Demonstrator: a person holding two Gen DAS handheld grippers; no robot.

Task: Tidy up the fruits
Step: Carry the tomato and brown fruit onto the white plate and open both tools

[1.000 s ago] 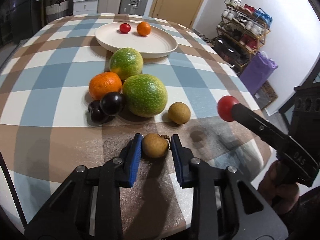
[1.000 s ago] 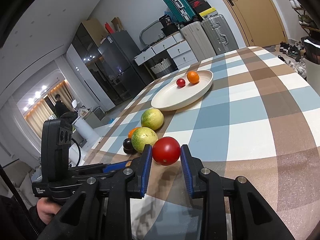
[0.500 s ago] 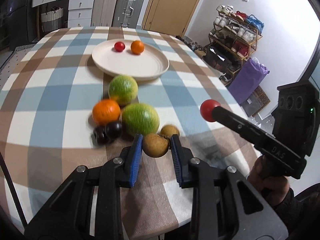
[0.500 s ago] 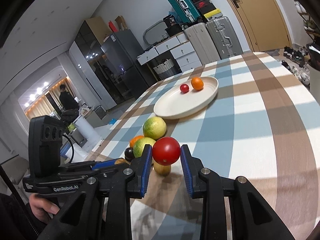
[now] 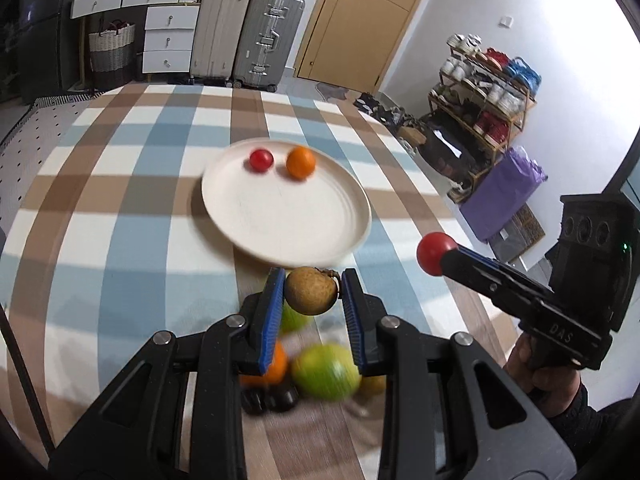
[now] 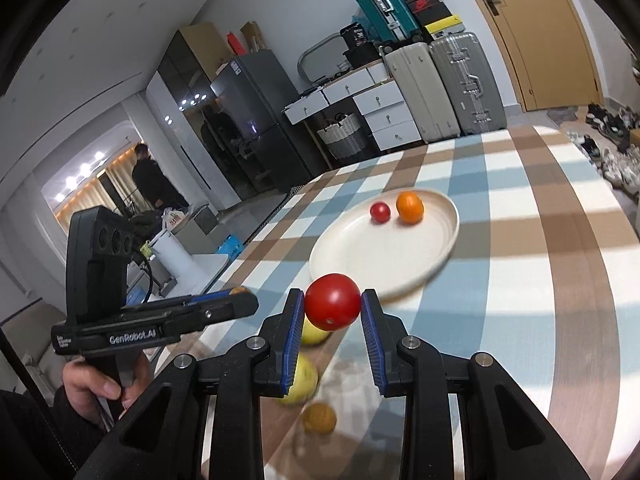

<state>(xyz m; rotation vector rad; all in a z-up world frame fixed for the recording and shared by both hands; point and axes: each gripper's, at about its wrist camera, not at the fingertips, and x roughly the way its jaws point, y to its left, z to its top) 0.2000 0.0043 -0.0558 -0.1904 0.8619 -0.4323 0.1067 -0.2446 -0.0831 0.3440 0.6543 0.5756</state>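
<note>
My left gripper (image 5: 312, 290) is shut on a small brown fruit (image 5: 311, 290) and holds it above the table, just short of the cream plate (image 5: 336, 232). My right gripper (image 6: 332, 307) is shut on a red tomato (image 6: 333, 301), also in the air; the tomato also shows in the left wrist view (image 5: 435, 253). The plate (image 6: 440, 256) carries a small red tomato (image 5: 261, 160) and a small orange (image 5: 301, 162) at its far side. Below my left gripper lie a green fruit (image 5: 325, 372), an orange (image 5: 276, 368), dark plums (image 5: 276, 400) and a second green fruit (image 5: 294, 318).
The table has a blue, brown and white checked cloth (image 5: 120, 216). Another small brown fruit (image 6: 319, 418) lies on it below my right gripper. Suitcases (image 5: 244, 36), drawers and a shoe rack (image 5: 488, 92) stand beyond the table.
Both grippers have risen and moved forward toward the plate with their fruits. The loose fruits on the table now lie under the left gripper instead of ahead of it.
</note>
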